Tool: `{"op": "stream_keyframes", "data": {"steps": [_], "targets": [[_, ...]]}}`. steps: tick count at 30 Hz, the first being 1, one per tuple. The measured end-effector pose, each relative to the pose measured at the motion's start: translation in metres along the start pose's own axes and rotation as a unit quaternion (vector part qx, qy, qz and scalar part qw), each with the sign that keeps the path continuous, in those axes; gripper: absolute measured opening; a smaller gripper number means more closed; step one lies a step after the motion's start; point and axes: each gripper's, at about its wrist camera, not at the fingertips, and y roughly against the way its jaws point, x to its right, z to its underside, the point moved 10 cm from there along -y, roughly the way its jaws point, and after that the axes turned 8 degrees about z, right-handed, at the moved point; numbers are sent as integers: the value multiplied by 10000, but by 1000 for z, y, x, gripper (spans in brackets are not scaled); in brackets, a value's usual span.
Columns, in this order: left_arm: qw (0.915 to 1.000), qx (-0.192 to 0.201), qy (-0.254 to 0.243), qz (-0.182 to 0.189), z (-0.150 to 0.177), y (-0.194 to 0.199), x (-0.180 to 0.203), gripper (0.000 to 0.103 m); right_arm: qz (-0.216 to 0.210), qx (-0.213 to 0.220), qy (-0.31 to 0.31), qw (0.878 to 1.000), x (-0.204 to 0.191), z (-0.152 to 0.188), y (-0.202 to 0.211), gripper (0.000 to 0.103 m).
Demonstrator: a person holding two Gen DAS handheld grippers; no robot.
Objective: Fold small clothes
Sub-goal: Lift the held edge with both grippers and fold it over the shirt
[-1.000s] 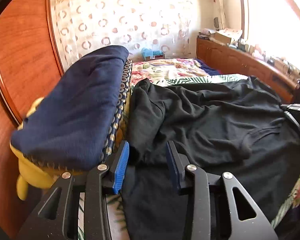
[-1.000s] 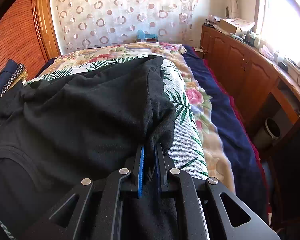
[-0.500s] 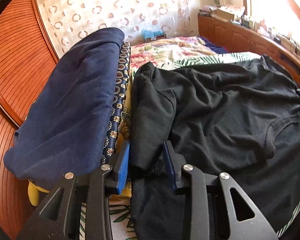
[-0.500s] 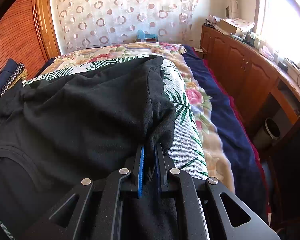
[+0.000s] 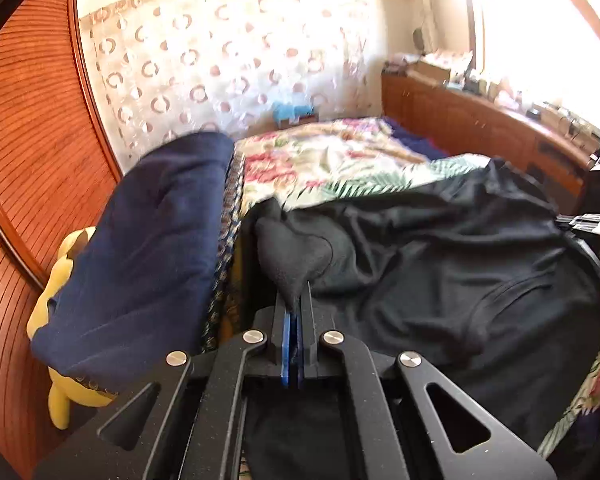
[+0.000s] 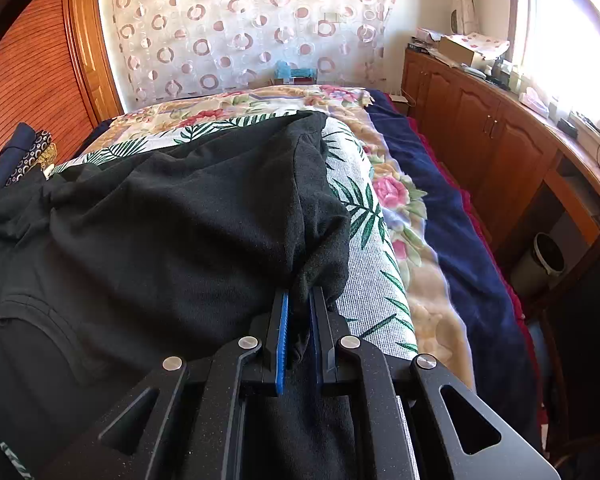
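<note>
A black T-shirt [image 5: 440,264] lies spread across the bed, its neckline toward the lower right in the left wrist view. My left gripper [image 5: 293,300] is shut on a bunched fold of the shirt's left edge, which rises a little off the bed. In the right wrist view the same black T-shirt [image 6: 188,220] covers the left half of the picture. My right gripper [image 6: 299,300] is shut on the shirt's right sleeve edge, with cloth pinched between the blue pads [image 6: 283,332].
A folded navy cloth [image 5: 148,256] over a yellow soft toy [image 5: 60,292] lies left of the shirt, against a wooden slatted wall [image 5: 24,152]. The floral and leaf-print bedspread [image 6: 364,220] runs beyond. A wooden cabinet [image 6: 492,136] and a white bin [image 6: 548,256] stand right of the bed.
My left gripper's jaws, open around the shirt's left edge before, have closed on it and lifted it a little. The right gripper has not moved.
</note>
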Motion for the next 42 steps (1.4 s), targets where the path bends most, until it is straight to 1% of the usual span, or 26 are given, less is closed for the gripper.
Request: {"op": "stream_keyframes", "data": {"steps": [2,5,7,9,11,13,15,17,20,24,27,31,34,36,37,38,42], "targets": [[9998,116,18,135,-6,8,9,3,18,2,16,10000,1,0,-1,9],[9993,284,27,232,-12,20,16,3,19,11,15,10000,2,0,-1,9],[9988,372,60,300,-15,26,20,3,-15,21,-13,10000,4,-2,-1,7],[9980,496,98,372,-16,35,24,3,-1,154,119,9998,1,-5,3,7],[9973,611,126,397,-18,44,26,3,-51,366,244,9990,-2,-12,15,6],[9962,724,180,446,-19,52,26,3,-193,575,169,9980,-1,-23,34,6],[9948,845,251,511,-19,64,25,3,-219,822,177,9962,3,-35,57,6],[9937,924,313,549,-18,73,23,3,-272,955,184,9949,6,-40,74,6],[9917,1041,468,592,-13,85,16,3,-373,1124,189,9928,13,-44,100,6],[9893,1129,677,636,-5,96,2,3,-397,1268,225,9909,23,-35,127,6],[9885,1090,816,658,7,98,-5,3,-402,1347,212,9898,33,-25,144,6],[9898,880,953,591,38,93,-12,3,-420,1330,181,9901,41,-6,158,6],[9887,788,1141,564,57,91,-23,3,-405,1249,229,9911,43,9,161,6],[9879,729,1251,551,67,88,-28,3,-403,1196,252,9917,42,14,163,6],[9877,647,1318,532,76,84,-31,3,-400,1177,249,9919,43,17,164,6],[9878,586,1345,523,81,80,-33,3,-410,1016,232,9937,44,23,163,6],[9871,295,1483,530,108,62,-34,3,-343,707,214,9967,43,39,149,6]]}}
